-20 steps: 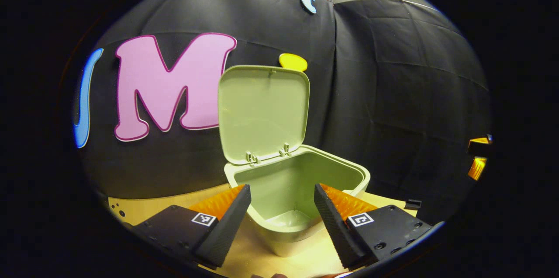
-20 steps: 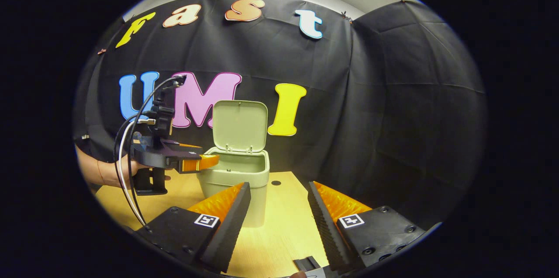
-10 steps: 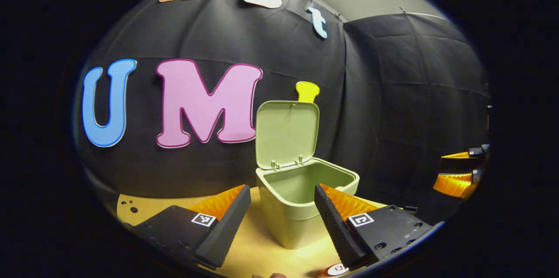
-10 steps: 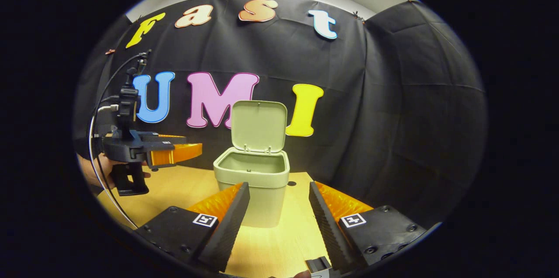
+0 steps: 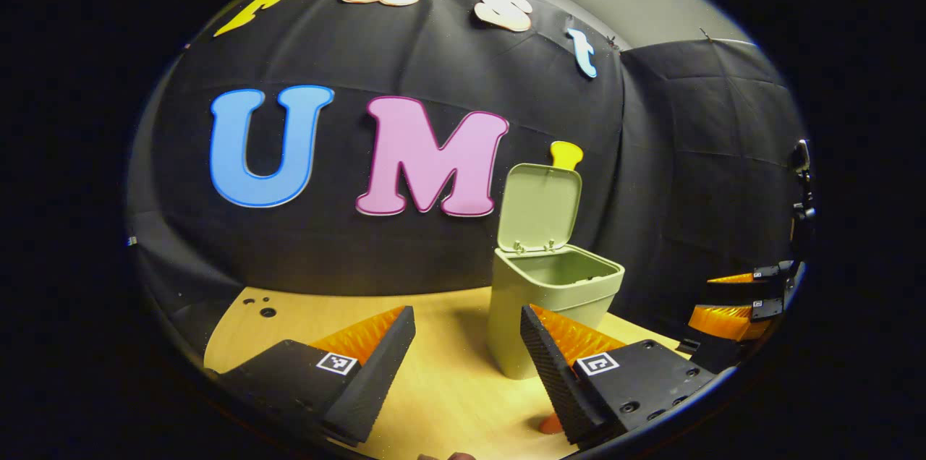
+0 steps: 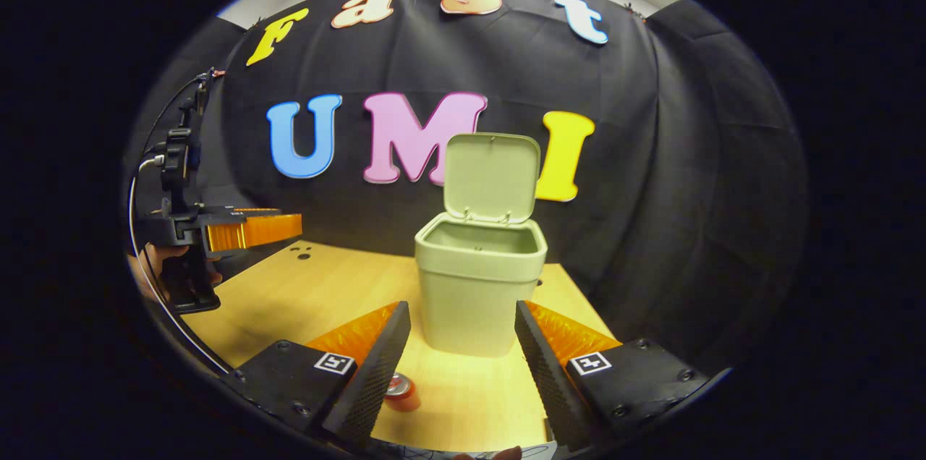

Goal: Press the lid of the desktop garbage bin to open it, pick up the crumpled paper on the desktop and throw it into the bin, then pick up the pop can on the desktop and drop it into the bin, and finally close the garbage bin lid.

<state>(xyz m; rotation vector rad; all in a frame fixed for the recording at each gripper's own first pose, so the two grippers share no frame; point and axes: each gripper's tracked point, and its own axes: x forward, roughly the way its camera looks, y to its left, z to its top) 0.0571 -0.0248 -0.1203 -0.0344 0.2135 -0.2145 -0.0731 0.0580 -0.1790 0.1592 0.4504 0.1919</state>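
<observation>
The pale green bin [image 5: 551,304] [image 6: 481,294] stands on the wooden table, its lid [image 5: 539,205] [image 6: 493,175] tipped up and open. My left gripper [image 5: 466,366] is open and empty, well back from the bin and to its left. It also hangs at the left of the right gripper view [image 6: 246,230], held by a hand [image 6: 168,255]. My right gripper [image 6: 459,366] is open and empty, just in front of the bin. A red pop can [image 6: 400,392] lies by its left finger, and a sliver of the can [image 5: 550,424] peeks from behind my left gripper's right finger.
The wooden table [image 6: 325,294] has small holes near its far left corner [image 5: 266,311]. A white scrap [image 6: 532,451] shows at the bottom edge of the right gripper view; I cannot tell what it is. The right gripper [image 5: 734,304] sits at the far right of the left gripper view.
My left gripper has drawn back and leftward from over the bin's mouth. The right gripper has moved nearer the bin and tipped down, bringing the pop can into view.
</observation>
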